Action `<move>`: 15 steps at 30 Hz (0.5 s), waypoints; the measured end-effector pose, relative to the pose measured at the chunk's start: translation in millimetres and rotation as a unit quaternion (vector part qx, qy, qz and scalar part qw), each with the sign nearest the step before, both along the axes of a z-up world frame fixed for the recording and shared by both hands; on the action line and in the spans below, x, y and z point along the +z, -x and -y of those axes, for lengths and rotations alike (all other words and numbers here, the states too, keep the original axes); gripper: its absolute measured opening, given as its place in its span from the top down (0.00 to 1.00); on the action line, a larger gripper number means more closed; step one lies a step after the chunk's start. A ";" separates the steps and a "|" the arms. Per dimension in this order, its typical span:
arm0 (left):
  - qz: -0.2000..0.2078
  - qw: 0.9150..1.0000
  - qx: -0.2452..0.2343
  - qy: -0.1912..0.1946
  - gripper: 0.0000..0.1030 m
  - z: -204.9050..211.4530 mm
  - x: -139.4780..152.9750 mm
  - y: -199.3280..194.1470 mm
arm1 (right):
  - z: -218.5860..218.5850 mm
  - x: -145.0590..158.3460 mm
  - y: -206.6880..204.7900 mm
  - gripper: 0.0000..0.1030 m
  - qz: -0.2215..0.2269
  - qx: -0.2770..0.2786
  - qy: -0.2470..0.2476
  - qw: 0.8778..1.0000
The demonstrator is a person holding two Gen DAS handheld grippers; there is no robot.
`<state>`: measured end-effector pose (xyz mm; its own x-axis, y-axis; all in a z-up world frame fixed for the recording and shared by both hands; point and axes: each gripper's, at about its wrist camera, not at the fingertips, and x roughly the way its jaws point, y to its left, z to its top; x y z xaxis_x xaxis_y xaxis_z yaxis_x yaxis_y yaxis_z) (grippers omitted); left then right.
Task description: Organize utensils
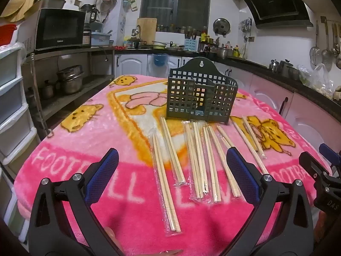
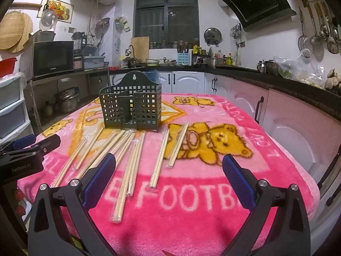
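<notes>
A dark green slotted utensil holder (image 1: 201, 95) stands upright on the pink blanket (image 1: 85, 170); it also shows in the right wrist view (image 2: 132, 108). Several pairs of wooden chopsticks in clear wrappers (image 1: 198, 160) lie side by side in front of it, also seen in the right wrist view (image 2: 127, 166). My left gripper (image 1: 170, 164) is open and empty, hovering above the near ends of the chopsticks. My right gripper (image 2: 169, 170) is open and empty, above the blanket right of most chopsticks. Each gripper shows at the edge of the other's view.
The table is covered by the pink blanket with bear prints (image 2: 223, 140). White plastic drawers (image 1: 10, 106) stand to the left. Kitchen counters (image 2: 277, 79) with pots and bottles run along the back and right. A microwave (image 1: 59, 28) sits back left.
</notes>
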<state>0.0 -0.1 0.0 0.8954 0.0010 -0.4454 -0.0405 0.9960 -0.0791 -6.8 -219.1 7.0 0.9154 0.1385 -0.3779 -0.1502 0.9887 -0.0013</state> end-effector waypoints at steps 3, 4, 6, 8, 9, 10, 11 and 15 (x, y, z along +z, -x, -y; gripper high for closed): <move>0.001 1.000 0.000 0.002 0.09 -0.2 0.0 0.1 | 0.1 0.1 0.2 0.06 0.001 0.000 0.000 1.000; 0.001 1.000 0.001 0.002 0.09 -0.3 0.0 0.1 | 0.2 0.1 0.2 0.06 0.000 0.000 0.000 1.000; 0.001 1.000 0.001 0.002 0.09 -0.3 0.1 0.2 | 0.3 0.2 0.2 0.06 0.001 0.000 0.000 1.000; 0.001 1.000 0.001 0.002 0.09 -0.1 0.0 0.1 | 0.4 0.3 0.3 0.06 0.001 0.000 0.000 1.000; 0.001 1.000 0.000 0.002 0.09 -0.1 0.0 0.0 | 0.6 0.3 0.4 0.06 0.001 0.000 0.000 1.000; 0.001 1.000 0.000 0.002 0.09 -0.2 0.1 0.1 | 0.6 0.4 0.4 0.06 0.001 0.000 0.000 1.000; 0.001 1.000 -0.001 0.003 0.09 -0.2 0.0 0.1 | 0.7 0.3 0.4 0.06 0.001 0.000 0.000 1.000; 0.002 1.000 -0.001 0.003 0.09 -0.1 0.1 0.2 | 1.0 0.5 0.3 0.06 0.001 0.000 0.000 1.000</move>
<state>-0.3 -0.1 0.1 0.8968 -0.0032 -0.4424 -0.0386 0.9956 -0.0856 -7.1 -220.1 7.6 0.9163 0.1383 -0.3757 -0.1501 0.9887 -0.0021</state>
